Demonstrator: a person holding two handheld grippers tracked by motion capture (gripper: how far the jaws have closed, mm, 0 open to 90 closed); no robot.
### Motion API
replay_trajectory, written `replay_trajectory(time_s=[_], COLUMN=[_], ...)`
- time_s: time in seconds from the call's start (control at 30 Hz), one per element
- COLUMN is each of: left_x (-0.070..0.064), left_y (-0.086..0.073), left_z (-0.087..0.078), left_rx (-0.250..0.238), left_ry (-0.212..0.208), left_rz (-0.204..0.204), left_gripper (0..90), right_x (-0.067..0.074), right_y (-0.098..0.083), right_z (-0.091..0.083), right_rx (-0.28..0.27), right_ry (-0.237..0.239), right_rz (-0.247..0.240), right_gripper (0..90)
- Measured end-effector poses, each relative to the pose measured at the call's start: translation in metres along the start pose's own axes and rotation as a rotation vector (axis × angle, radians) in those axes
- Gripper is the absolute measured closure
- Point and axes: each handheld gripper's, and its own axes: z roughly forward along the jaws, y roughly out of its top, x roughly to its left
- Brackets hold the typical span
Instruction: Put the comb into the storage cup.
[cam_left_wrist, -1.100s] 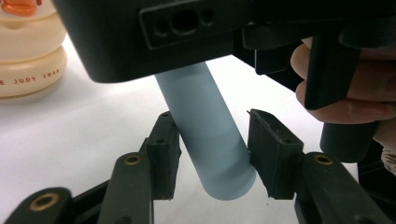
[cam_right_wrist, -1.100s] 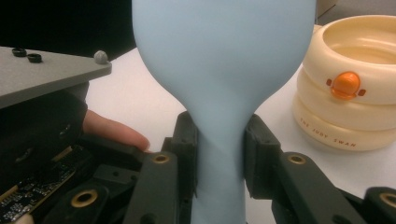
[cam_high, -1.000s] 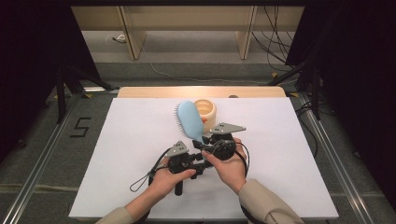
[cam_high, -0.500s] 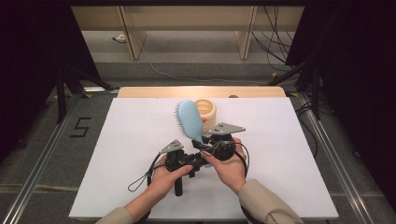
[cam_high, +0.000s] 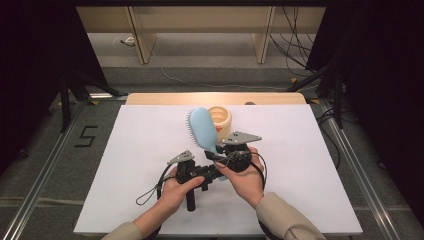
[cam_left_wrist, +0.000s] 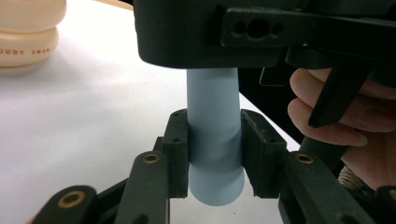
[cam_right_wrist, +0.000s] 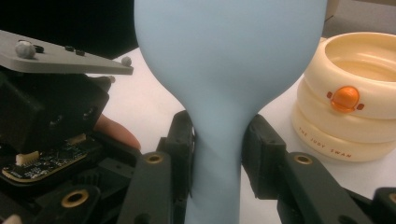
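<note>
left gripper: your left gripper (cam_high: 212, 172) sits near-centre on the table; its jaws are clamped on the end of the brush handle, pads flat against both sides in the left gripper view (cam_left_wrist: 215, 154).
right gripper: your right gripper (cam_high: 214, 156) is just right of and beyond the left one. Its jaws have just been opening, and the neck of the brush handle stands between them in the right gripper view (cam_right_wrist: 217, 154). The left pad looks to be touching the handle; on the right side a thin dark line shows, so you cannot call a firm pinch from this.
hairbrush: light blue hairbrush (cam_high: 202, 129), head pointing far and slightly left, tilted up off the table, bristles along its left edge; the handle runs down to the two grippers.
hairbrush place: middle of the table, head just left of the cup and overlapping it in the high view.
cup: cream ringed cup (cam_high: 221, 119) with an orange dot on its side, standing upright on the far-centre part of the table, open top up.
table: white sheet over a table (cam_high: 310, 165), wooden edge showing at the far side.
hands: your left hand (cam_high: 175, 192) and right hand (cam_high: 245, 177) hold the grippers close together, nearly touching.
cable: a black cable (cam_high: 150, 192) loops on the sheet left of the left hand.
</note>
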Motion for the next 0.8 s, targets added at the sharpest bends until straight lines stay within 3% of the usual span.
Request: replay_trajectory(time_s=[0.37, 0.57, 0.8], left_x=[0.0011, -0.0005, -0.002], left_y=[-0.0007, 0.0003, 0.0013], left_z=[0.0011, 0.0005, -0.0005], left_rx=[-0.01, -0.018, -0.029], left_ry=[-0.007, -0.024, -0.034], left_rz=[-0.035, -0.025, -0.02], left_gripper=[64.4, 64.4, 64.4], right_x=[-0.0008, -0.0003, -0.0012], right_y=[0.0031, 0.0036, 0.0065], right_z=[-0.0013, -0.0007, -0.0026], right_rx=[0.007, 0.015, -0.002], right_ry=[-0.008, -0.009, -0.012], right_rz=[-0.003, -0.002, 0.026], right_gripper=[61.6, 57.1, 38.3])
